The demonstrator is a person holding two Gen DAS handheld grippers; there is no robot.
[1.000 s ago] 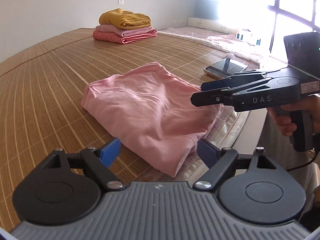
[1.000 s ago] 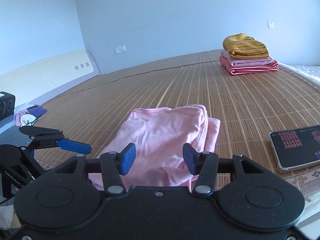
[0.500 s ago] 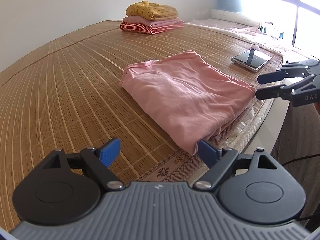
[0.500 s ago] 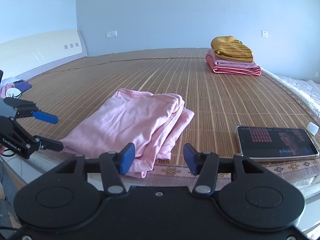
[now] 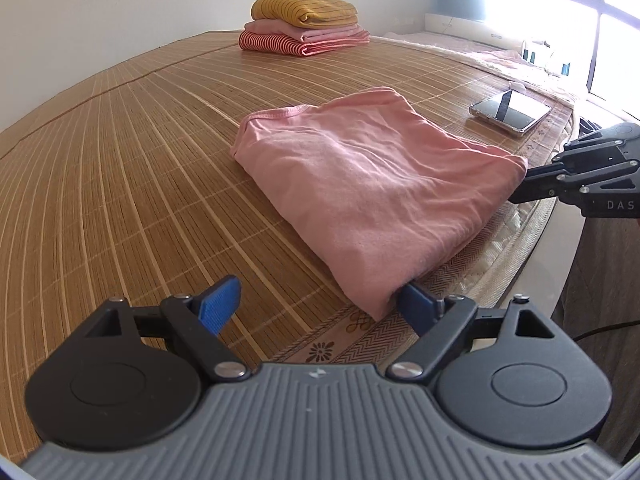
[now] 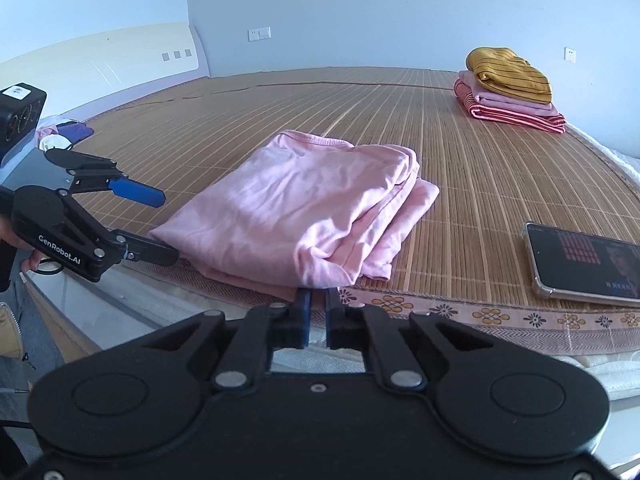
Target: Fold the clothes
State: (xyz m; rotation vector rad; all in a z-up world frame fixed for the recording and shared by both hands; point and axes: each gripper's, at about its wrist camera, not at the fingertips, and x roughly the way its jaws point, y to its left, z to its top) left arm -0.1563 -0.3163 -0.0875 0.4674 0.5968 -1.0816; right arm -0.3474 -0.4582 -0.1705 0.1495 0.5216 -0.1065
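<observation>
Surface: bed covered by a woven bamboo mat
Near edge: folded pink garment
Beside it: phone, screen lit
Far corner: stack of folded clothes

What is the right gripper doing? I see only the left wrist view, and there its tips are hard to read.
Observer: The right gripper has just closed at the near edge of the pink garment. I cannot tell whether cloth is between the jaws.
Operator: Is the phone screen on?
Observer: Yes, the phone shows a lit picture.
Operator: How is the garment's side toward the phone?
Observer: The lower folded layers stick out there, unevenly.
</observation>
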